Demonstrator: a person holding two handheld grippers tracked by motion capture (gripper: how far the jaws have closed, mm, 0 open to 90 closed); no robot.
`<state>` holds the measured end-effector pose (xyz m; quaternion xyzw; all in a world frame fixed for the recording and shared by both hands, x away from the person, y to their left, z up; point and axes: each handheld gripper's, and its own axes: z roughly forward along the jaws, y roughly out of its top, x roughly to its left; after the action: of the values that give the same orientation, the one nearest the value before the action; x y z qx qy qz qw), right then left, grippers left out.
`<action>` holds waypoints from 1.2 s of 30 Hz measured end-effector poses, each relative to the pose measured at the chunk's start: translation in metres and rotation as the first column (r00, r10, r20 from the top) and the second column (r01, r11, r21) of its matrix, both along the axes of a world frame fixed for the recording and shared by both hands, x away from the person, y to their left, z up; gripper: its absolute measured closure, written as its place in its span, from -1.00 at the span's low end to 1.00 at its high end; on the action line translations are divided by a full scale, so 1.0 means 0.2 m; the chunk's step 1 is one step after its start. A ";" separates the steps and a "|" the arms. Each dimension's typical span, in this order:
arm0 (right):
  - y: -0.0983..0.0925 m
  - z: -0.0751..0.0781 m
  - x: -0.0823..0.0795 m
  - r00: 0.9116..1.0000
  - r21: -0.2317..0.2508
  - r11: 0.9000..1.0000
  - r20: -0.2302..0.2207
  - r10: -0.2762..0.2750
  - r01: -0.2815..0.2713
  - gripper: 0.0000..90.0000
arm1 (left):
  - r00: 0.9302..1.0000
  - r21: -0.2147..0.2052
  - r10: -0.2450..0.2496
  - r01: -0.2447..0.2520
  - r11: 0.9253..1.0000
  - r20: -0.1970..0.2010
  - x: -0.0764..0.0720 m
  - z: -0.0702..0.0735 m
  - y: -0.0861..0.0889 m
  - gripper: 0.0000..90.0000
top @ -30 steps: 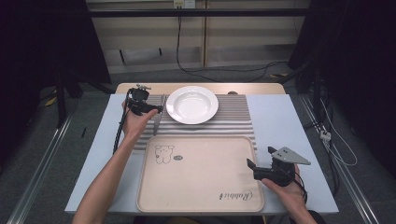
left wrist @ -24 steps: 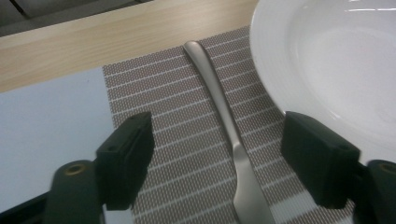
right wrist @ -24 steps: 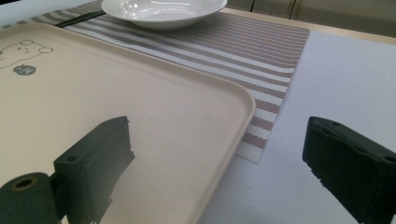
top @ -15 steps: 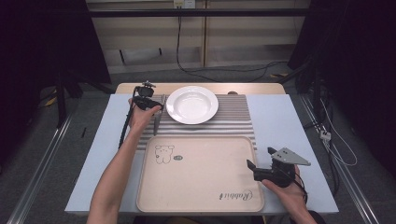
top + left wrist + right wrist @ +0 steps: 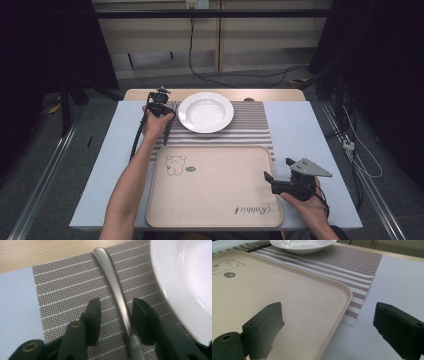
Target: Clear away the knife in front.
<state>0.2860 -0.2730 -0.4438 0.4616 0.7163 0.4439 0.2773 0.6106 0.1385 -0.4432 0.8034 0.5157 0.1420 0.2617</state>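
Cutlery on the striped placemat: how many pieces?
1 that I can make out: a silver metal utensil handle lying on the brown striped placemat just beside the white round plate, between the left gripper's jaws. Its head is hidden.

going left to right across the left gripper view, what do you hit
pale blue table cover → striped placemat → one black pad → metal utensil handle → the other pad → white plate

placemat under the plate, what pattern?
The placemat is brown-grey woven mesh with thin white stripes. It shows best in the left gripper view.
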 end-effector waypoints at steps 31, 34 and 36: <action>0.00 0.00 0.00 1.000 -0.007 1.000 -0.004 0.007 -0.007 -0.78 | 0.997 0.006 -0.021 0.021 1.000 -0.079 0.03 0.02 0.01 0.75; 0.01 0.00 0.00 1.000 -0.009 1.000 -0.003 0.014 -0.015 -0.78 | 0.996 0.001 -0.021 0.021 1.000 -0.086 0.03 0.03 0.01 0.76; 0.01 0.00 -0.01 1.000 -0.010 1.000 -0.001 0.015 -0.015 -0.78 | 0.996 0.002 -0.022 0.022 1.000 -0.083 0.02 0.03 0.01 0.77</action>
<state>0.2846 -0.2716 -0.4436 0.4551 0.7221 0.4419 0.2759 0.6155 0.1409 -0.4382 0.8147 0.5169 0.1066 0.2404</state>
